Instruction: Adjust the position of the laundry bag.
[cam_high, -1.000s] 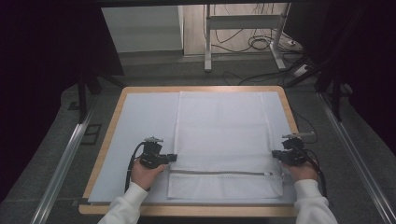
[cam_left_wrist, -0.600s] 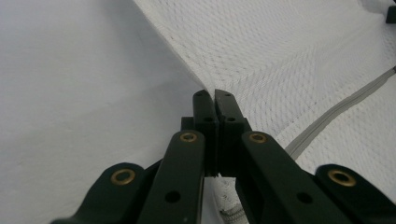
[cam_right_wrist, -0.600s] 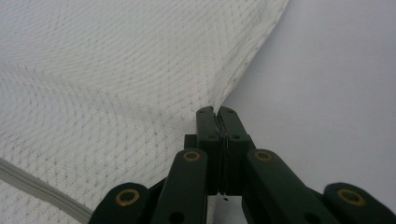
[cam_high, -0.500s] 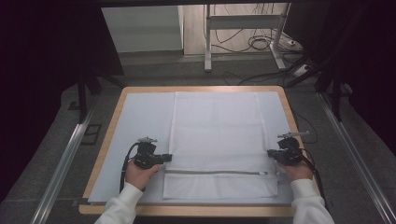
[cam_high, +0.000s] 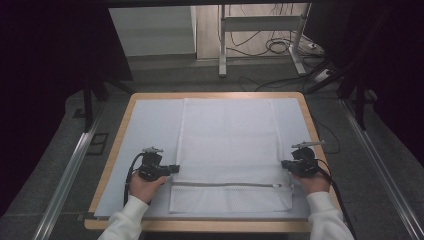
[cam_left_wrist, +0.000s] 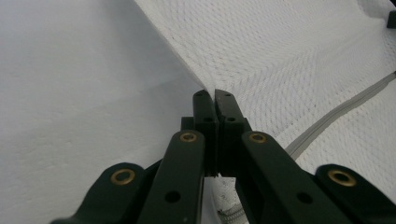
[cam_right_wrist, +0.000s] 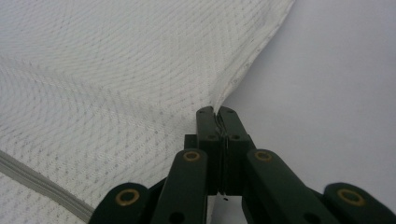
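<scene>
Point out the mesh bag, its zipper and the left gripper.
mesh bag (cam_high: 227, 140), high view, middle of the white mesh panel.
zipper (cam_high: 225, 184), high view, middle of the grey strip near the bag's near end.
left gripper (cam_high: 174, 168), high view, tip of its fingers at the bag's left edge.

Tongs (cam_right_wrist: 217, 112) clamped on mesh bag (cam_right_wrist: 116, 79) edge

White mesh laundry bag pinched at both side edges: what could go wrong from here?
1. Each pair of tongs, left and right, grips only the very edge of the white mesh zippered bag; a pull might slip it free.
2. Uneven pulling could skew it on the pale mat.
</scene>
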